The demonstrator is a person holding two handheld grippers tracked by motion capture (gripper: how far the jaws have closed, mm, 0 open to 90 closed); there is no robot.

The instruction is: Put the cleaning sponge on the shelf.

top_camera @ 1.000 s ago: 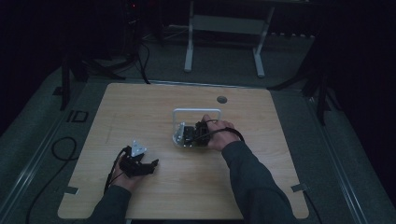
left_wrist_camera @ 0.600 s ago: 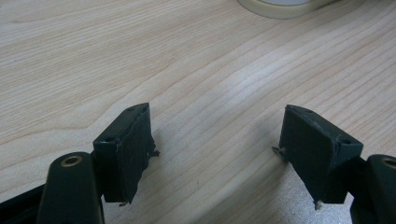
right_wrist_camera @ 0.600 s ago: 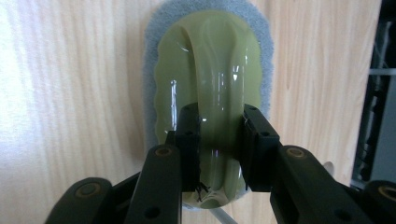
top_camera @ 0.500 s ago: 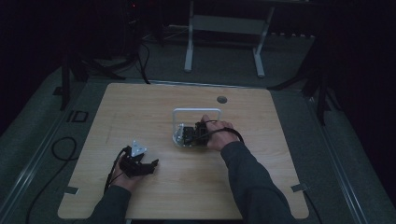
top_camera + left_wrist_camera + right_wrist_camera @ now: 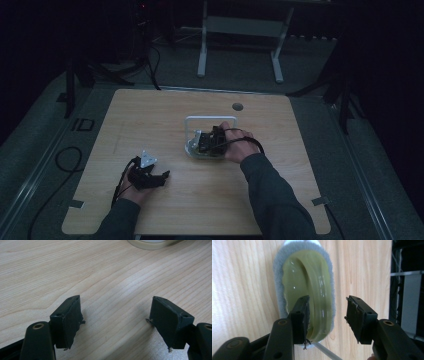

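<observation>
The right gripper [image 5: 200,142] hovers over the brush [image 5: 304,287], a green oval body with a grey fuzzy rim and a white frame-like handle, lying near the middle of the worktop [image 5: 150,115]. Compared with a second ago the right hand [image 5: 235,145] has barely shifted; it stays parked over the brush. In the right gripper view the fingers [image 5: 300,317] stand well apart, one over the brush's green back and the other over bare wood just beside its rim, gripping nothing. That suggests the grasp is being lined up rather than made, and the fingers would need to straddle the brush before closing.

The left gripper [image 5: 147,175] rests well away from the brush, toward the person's side and left of it, unmoved. Its fingers [image 5: 67,320] are spread wide over bare wood and hold nothing
</observation>
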